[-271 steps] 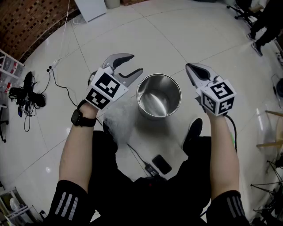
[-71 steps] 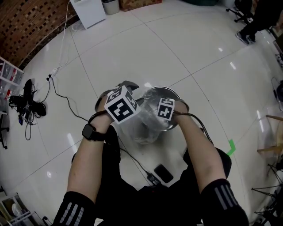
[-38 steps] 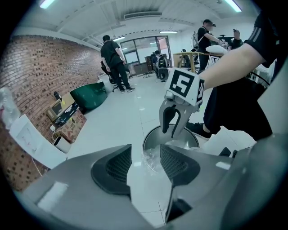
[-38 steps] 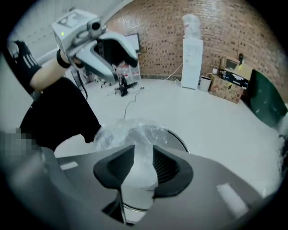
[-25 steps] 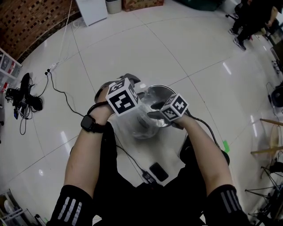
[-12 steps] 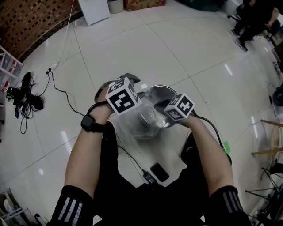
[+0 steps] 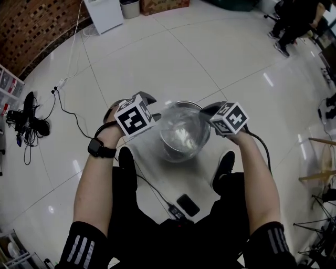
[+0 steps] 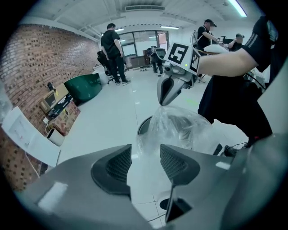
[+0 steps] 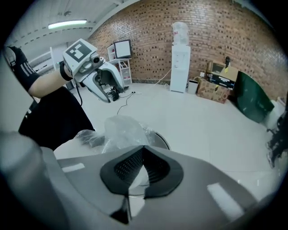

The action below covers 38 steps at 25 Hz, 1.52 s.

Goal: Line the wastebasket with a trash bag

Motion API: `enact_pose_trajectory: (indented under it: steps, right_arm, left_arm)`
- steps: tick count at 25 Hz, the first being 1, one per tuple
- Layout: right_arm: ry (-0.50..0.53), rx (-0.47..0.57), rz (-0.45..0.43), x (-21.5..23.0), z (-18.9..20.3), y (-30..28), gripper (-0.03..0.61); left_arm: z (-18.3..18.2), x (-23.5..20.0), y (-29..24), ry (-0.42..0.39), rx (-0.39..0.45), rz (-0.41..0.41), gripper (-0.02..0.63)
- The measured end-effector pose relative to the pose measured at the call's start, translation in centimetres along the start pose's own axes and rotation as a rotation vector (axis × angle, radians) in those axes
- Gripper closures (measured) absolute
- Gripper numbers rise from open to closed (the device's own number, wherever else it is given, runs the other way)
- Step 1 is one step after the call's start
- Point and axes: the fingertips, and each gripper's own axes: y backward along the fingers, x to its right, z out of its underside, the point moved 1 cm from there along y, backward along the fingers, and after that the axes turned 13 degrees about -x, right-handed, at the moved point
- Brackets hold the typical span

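The steel wastebasket (image 7: 177, 152) stands on the white floor between my feet. A clear trash bag (image 7: 181, 130) is bunched over its mouth. My right gripper (image 7: 206, 110) is at the basket's right rim, shut on the bag's edge. In the left gripper view the film rises in a peak to the right gripper (image 8: 163, 101). My left gripper (image 7: 153, 106) is at the left rim. Its jaws stand apart, and the film of the trash bag (image 8: 180, 128) runs down into the gap of the left gripper (image 8: 145, 155). The right gripper (image 9: 143, 152) shows its pads together, with the trash bag (image 9: 120, 128) beyond them.
My shoes (image 7: 125, 159) (image 7: 226, 161) flank the basket. A phone (image 7: 187, 204) on a cable lies on the floor near me. Cables and gear (image 7: 25, 113) lie at the left by the brick wall. People (image 7: 294, 23) stand at the far right, and a white cabinet (image 7: 103, 11) is at the back.
The right gripper has moved right and up from over the basket's mouth to its right rim, drawing the bag's edge with it. The bag now spreads across the mouth. The left gripper stays at the left rim.
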Motion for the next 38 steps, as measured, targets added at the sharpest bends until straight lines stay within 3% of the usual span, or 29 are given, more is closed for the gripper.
enact_pose_trajectory:
  steps: [4,9,15,17,21,26,31,38]
  right_arm:
    - [0.005,-0.052,0.075,2.2,1.8,1.0,0.571]
    - [-0.015,-0.074,0.119,4.4,3.4,1.4,0.571]
    - [-0.046,-0.085,0.117,5.3,4.3,0.9,0.571]
    - [-0.056,-0.078,0.114,5.9,4.5,0.5,0.571]
    - [-0.054,-0.094,0.087,6.4,5.1,-0.9,0.571]
    - [-0.107,-0.086,0.109,8.2,5.9,-1.9,0.571]
    - [-0.203,-0.041,0.167,11.0,6.2,-2.4,0.571]
    - [-0.246,0.012,0.233,12.9,5.8,-3.8,0.571]
  left_arm:
    - [1.2,1.2,-1.5,-0.011,-0.053,0.07,0.419]
    - [4.5,2.0,-5.8,-0.019,-0.193,0.116,0.419]
    - [5.6,5.1,-9.4,0.01,-0.2,0.293,0.419]
    - [5.8,5.0,-10.4,0.01,-0.22,0.29,0.451]
    - [5.6,5.0,-11.0,0.01,-0.242,0.291,0.62]
    - [4.1,3.9,-11.2,0.008,-0.182,0.284,0.62]
    - [3.2,0.2,-11.6,0.071,-0.137,0.2,0.62]
    - [2.6,-5.0,-13.2,0.191,-0.091,0.061,0.62]
